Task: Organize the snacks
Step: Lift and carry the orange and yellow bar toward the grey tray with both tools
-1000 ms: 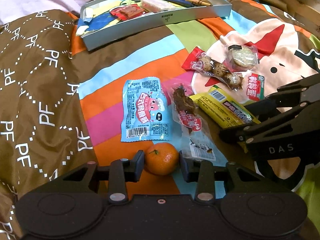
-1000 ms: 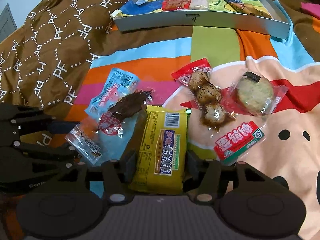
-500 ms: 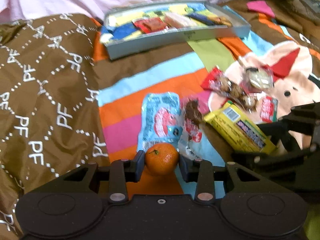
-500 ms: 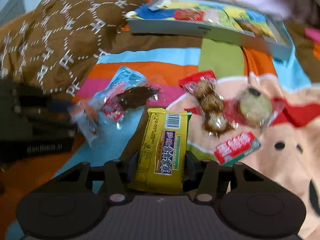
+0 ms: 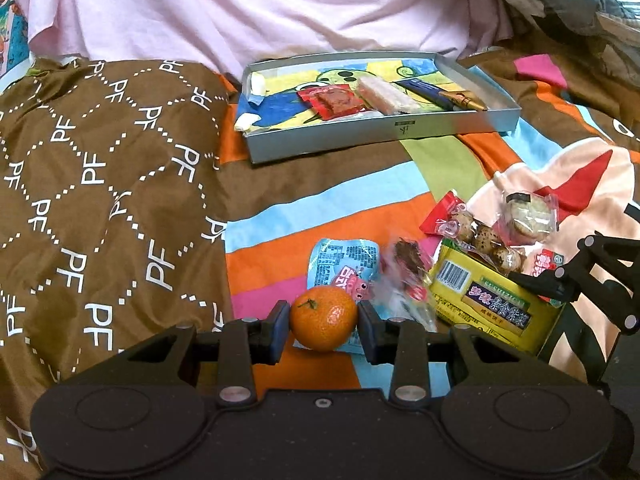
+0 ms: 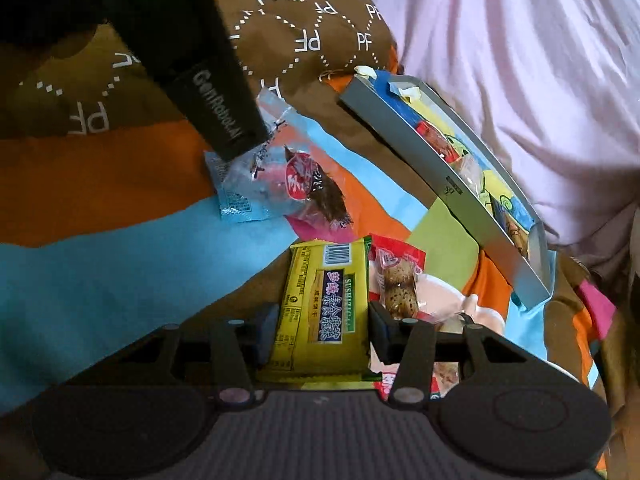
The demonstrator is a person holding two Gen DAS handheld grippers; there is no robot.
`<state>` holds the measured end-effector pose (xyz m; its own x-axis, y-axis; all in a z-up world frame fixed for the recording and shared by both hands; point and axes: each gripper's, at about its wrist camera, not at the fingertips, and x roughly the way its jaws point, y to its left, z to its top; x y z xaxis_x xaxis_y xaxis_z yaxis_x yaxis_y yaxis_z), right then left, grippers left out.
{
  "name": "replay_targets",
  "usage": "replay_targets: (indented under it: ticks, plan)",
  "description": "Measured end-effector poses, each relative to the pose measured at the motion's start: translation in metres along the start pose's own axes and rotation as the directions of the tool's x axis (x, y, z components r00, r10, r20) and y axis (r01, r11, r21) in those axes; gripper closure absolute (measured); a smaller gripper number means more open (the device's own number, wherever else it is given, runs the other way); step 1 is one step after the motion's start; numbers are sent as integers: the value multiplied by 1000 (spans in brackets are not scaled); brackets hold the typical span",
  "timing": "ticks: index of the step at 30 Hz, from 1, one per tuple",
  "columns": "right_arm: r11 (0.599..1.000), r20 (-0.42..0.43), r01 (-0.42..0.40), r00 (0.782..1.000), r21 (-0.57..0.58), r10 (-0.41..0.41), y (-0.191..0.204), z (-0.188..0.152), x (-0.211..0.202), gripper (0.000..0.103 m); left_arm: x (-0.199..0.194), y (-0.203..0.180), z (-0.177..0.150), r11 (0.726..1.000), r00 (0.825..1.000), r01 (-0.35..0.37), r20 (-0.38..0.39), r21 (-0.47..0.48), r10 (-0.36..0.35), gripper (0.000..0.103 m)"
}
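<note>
My left gripper (image 5: 323, 326) is shut on a small orange mandarin (image 5: 323, 317) and holds it above the striped bedspread. My right gripper (image 6: 323, 330) is shut on a yellow snack packet (image 6: 322, 308), also seen at the right of the left wrist view (image 5: 492, 304). A grey tray (image 5: 384, 130) with several snacks in it lies farther back; in the right wrist view it runs diagonally at the right (image 6: 448, 184). A light blue packet (image 5: 344, 266) and a clear packet with dark meat (image 5: 408, 268) lie just beyond the mandarin.
A quail-egg packet (image 5: 476, 236), a wrapped round cake (image 5: 528, 216) and a small red-and-white packet (image 5: 548, 262) lie on the bedspread at the right. A brown quilt (image 5: 100, 200) rises on the left. Pink bedding (image 5: 240, 12) lies behind the tray.
Both grippers have lifted and moved back with their loads: the mandarin and the yellow packet are off the bedspread. The right gripper has swung left, so the tray now sits at its right.
</note>
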<state>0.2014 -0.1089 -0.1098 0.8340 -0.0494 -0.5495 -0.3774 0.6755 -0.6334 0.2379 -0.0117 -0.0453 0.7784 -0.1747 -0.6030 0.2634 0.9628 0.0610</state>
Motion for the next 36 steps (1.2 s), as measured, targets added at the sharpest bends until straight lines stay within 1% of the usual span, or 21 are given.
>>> replay_targets:
  ticks: [4,11,17,23,27,32,34,36]
  plan:
    - [1000,3,27,1000,-17,-27,0,-1,1,52,-2,2,1,1000,1000,-6,12,-15,6,65]
    - [993,15,100,995,-68,-99,-1,-3,2,53,-6,5,3,999,998,-25,48,-45,27,65]
    - [988,15,125,992,-92,-125,-2,-4,5,53,-6,7,4,998,998,-23,51,-58,26,65]
    - [976,45,176,984,-128,-172,-1,-4,4,53,-9,6,4,998,997,-23,68,-62,27,65]
    - [968,81,213,976,-132,-204,-4,-1,1,53,-11,6,8,997,995,-24,92,-69,30,65]
    - [961,123,263,960,-81,-253,-22,5,0,53,-4,-1,26,995,986,-47,156,-82,60,65]
    - [955,143,288,950,-65,-277,-30,8,1,53,-2,-5,37,994,978,-68,193,-90,85,65]
    - [950,167,307,941,-59,-293,-40,13,4,53,0,-7,48,992,967,-72,235,-101,95,65]
